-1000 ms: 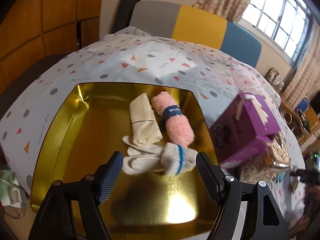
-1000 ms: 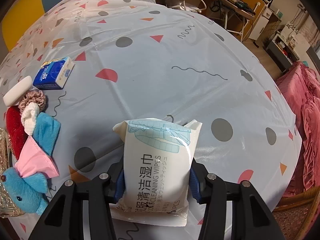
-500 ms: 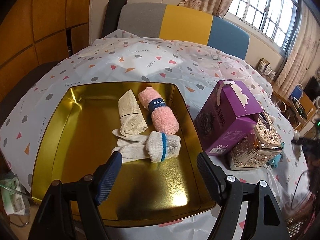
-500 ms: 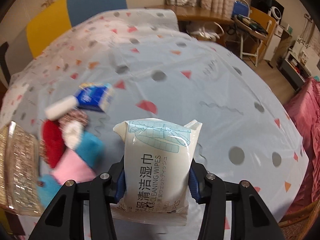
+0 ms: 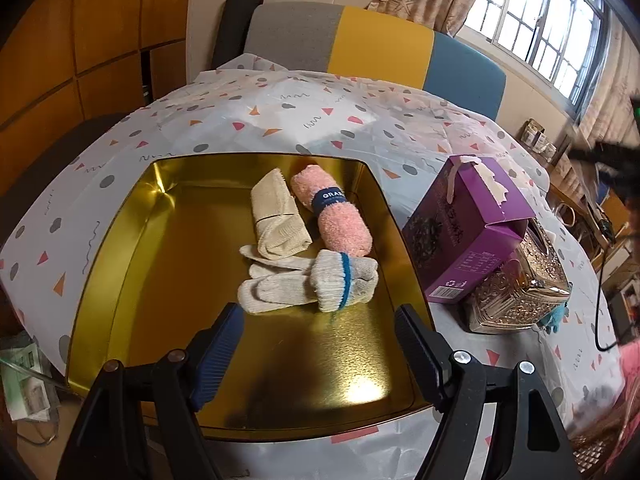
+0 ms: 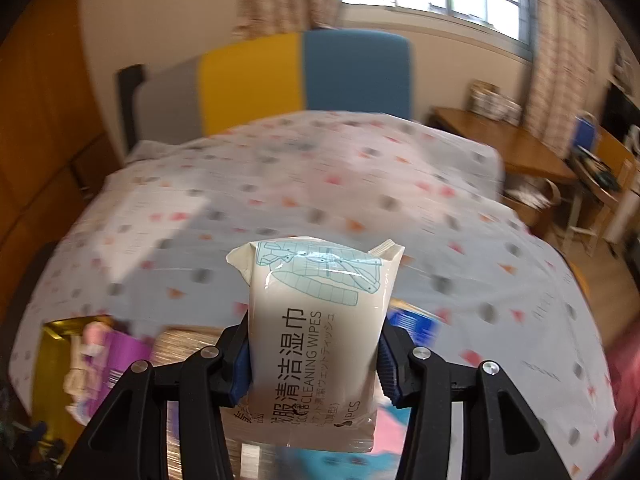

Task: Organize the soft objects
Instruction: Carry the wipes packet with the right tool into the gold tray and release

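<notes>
Leftmost, a gold tray [image 5: 120,248] holds a beige cloth roll [image 5: 278,220], a pink towel roll [image 5: 340,216] and white gloves [image 5: 312,284], likely sorted there already. Above its near edge the left gripper [image 5: 318,344] hangs wide open and empty. Right of it stands a purple box [image 5: 464,232]. Farther right, the right gripper [image 6: 314,356] clamps a pack of wipes [image 6: 320,320] upright in midair, probably bound for the tray.

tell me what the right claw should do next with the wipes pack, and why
Probably carry the wipes pack across and lower it into the gold tin. The right claw is shut on it above the table, and the tin has bare floor left of the cream cloth, pink roll and gloves.
</notes>
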{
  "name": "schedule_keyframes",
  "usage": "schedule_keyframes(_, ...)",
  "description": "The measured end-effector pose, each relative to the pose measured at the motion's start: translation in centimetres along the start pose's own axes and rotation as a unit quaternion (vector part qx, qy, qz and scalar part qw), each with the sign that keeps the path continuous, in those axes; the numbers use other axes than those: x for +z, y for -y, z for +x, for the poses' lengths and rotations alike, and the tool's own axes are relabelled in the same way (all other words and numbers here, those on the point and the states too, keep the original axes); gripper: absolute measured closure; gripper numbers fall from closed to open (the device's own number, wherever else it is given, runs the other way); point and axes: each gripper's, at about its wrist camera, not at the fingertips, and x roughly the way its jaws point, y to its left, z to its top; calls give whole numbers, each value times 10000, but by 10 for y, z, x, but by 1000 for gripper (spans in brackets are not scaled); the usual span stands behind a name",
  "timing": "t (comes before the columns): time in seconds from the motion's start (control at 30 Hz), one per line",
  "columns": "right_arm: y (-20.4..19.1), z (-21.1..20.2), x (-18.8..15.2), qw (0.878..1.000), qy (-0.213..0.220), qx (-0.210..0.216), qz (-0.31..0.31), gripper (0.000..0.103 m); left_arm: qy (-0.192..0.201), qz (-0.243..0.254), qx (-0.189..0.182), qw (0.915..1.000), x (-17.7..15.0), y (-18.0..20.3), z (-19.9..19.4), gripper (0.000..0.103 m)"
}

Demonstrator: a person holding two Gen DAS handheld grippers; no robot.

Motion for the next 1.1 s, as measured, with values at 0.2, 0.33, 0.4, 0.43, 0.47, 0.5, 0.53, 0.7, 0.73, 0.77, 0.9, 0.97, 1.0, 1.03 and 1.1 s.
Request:
schedule_keyframes(0.2, -103, 0, 6, 9932, 62, 948, -670, 53, 146, -58, 148, 9998, 2, -9, -9, 24)
schedule_keyframes(0.33, -173, -14, -20, 9773, 10, 1670, -1306, 53, 246, -147, 310, 9991, 3, -20, -17, 23)
schedule_keyframes(0.4, -203, -17, -37, 9666, -98, 1987, -1619, 53, 272, -229, 391, 9986, 4, -27, -19, 22)
schedule_keyframes(0.43, -211, -20, -48, 9629, -138, 2078, -1714, 53, 300, -272, 447, 9982, 4, -31, -21, 22)
schedule_keyframes(0.47, -220, -20, -55, 9592, -189, 2163, -1809, 53, 316, -300, 479, 9979, 4, -34, -22, 22)
schedule_keyframes(0.5, -230, -19, -64, 9554, -260, 2250, -1893, 53, 329, -336, 533, 9975, 4, -38, -23, 22)
schedule_keyframes(0.53, -240, -17, -74, 9514, -352, 2349, -1962, 53, 337, -369, 565, 9972, 4, -42, -24, 22)
schedule_keyframes(0.7, -277, -6, -113, 9353, -729, 2595, -2293, 53, 337, -538, 646, 9959, 2, -56, -25, 22)
schedule_keyframes(0.73, -278, -2, -118, 9328, -779, 2634, -2334, 53, 337, -591, 667, 9955, 2, -59, -25, 22)
schedule_keyframes(0.77, -278, -1, -124, 9308, -819, 2653, -2377, 53, 348, -632, 696, 9950, 2, -62, -26, 22)
schedule_keyframes(0.9, -292, 2, -150, 9229, -1025, 2680, -2568, 53, 387, -811, 796, 9928, 1, -76, -28, 22)
schedule_keyframes(0.97, -295, 5, -162, 9195, -1119, 2637, -2692, 52, 395, -878, 821, 9920, 0, -81, -29, 22)
schedule_keyframes(1.0, -302, 10, -170, 9162, -1197, 2604, -2801, 52, 393, -895, 829, 9918, -1, -83, -29, 22)
schedule_keyframes(1.03, -300, 10, -171, 9139, -1242, 2584, -2873, 52, 386, -899, 836, 9917, -2, -84, -30, 22)
schedule_keyframes(1.1, -305, 16, -181, 9101, -1330, 2508, -3018, 51, 375, -905, 851, 9915, -4, -86, -29, 22)
